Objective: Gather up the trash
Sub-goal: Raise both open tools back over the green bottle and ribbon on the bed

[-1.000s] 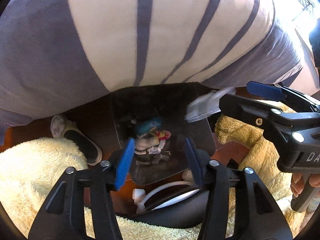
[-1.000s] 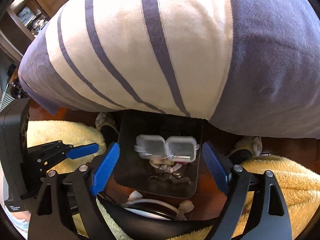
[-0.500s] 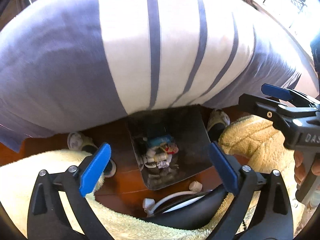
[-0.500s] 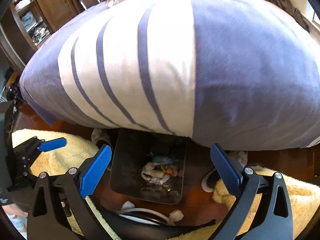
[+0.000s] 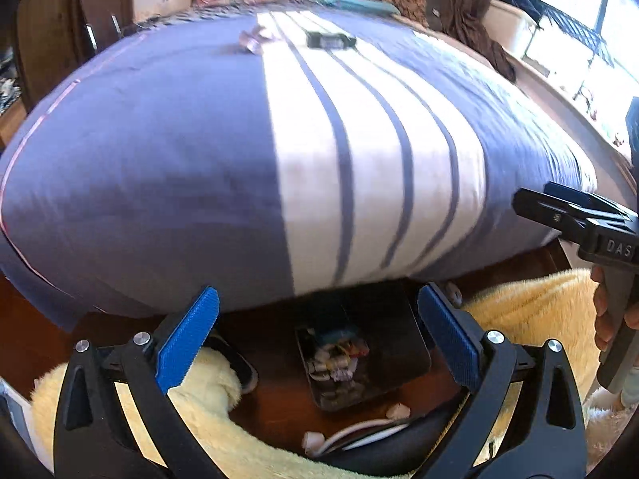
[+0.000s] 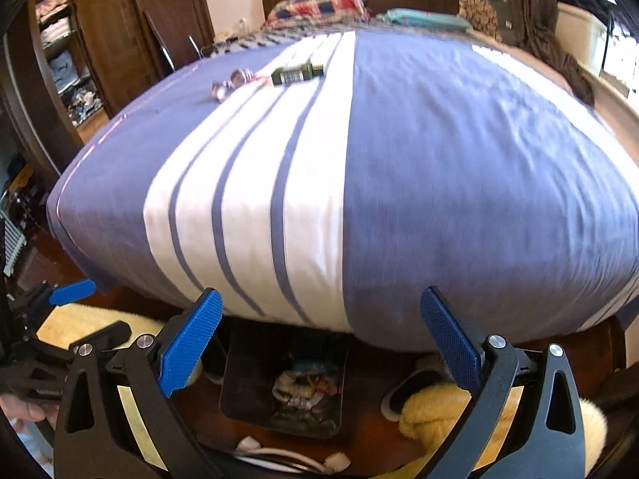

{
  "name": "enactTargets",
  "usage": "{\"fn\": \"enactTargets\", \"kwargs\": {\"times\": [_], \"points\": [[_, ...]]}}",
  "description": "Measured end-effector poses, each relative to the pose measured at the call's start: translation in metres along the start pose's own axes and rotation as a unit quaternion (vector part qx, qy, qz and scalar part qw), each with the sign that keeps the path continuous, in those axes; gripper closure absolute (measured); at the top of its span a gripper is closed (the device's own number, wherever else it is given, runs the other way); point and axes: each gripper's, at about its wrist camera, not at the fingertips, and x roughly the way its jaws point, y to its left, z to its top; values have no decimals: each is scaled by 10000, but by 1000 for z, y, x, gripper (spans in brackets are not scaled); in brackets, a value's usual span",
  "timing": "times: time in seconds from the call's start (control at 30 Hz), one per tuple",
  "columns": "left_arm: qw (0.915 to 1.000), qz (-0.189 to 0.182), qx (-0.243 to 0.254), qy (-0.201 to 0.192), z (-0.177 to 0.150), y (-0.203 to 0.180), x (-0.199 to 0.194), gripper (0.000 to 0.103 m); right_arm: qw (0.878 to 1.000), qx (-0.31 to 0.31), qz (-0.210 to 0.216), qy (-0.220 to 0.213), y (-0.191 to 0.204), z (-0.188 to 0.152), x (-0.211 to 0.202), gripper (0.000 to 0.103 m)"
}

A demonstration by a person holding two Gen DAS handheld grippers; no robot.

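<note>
Both tools were seen with their jaws spread wide and nothing between them. The left gripper [image 5: 317,339], with black arms and blue ribbed pads, filled the lower part of the left wrist view; its jaws had just been opening, and only open air over the floor was framed by them. The right gripper [image 6: 319,339], of the same build, filled the lower part of the right wrist view and had likewise just been opening, with nothing held.

A dark, rectangular, translucent plastic bin [image 5: 393,329] was seen on the reddish wooden floor [image 5: 271,395] at lower centre of the left wrist view, partly under the edge of the bed. Crumpled white and coloured trash [image 5: 333,359] lay inside it. In the right wrist view the same bin [image 6: 247,363] appeared at lower centre, with the trash [image 6: 305,387] gathered in its bottom.

A bed with a blue-and-white striped cover [image 6: 359,159] took up most of both views. On it, in the upper left of the right wrist view, a dark green bottle [image 6: 296,73] lay on its side, and a crumpled clear wrapper [image 6: 229,84] lay just beside it to the left. Both were well apart from the bin.

Pale yellow fluffy fabric [image 5: 207,399] was seen at the lower corners, and a slipper [image 6: 411,391] rested on the floor to the right of the bin.
</note>
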Motion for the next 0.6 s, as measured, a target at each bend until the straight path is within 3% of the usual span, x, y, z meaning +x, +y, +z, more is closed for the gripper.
{"fn": "enactTargets", "kwargs": {"times": [0.6], "points": [[9968, 481, -95, -639, 90, 37, -19, 8, 9966, -573, -162, -567, 26, 89, -3, 4]]}}
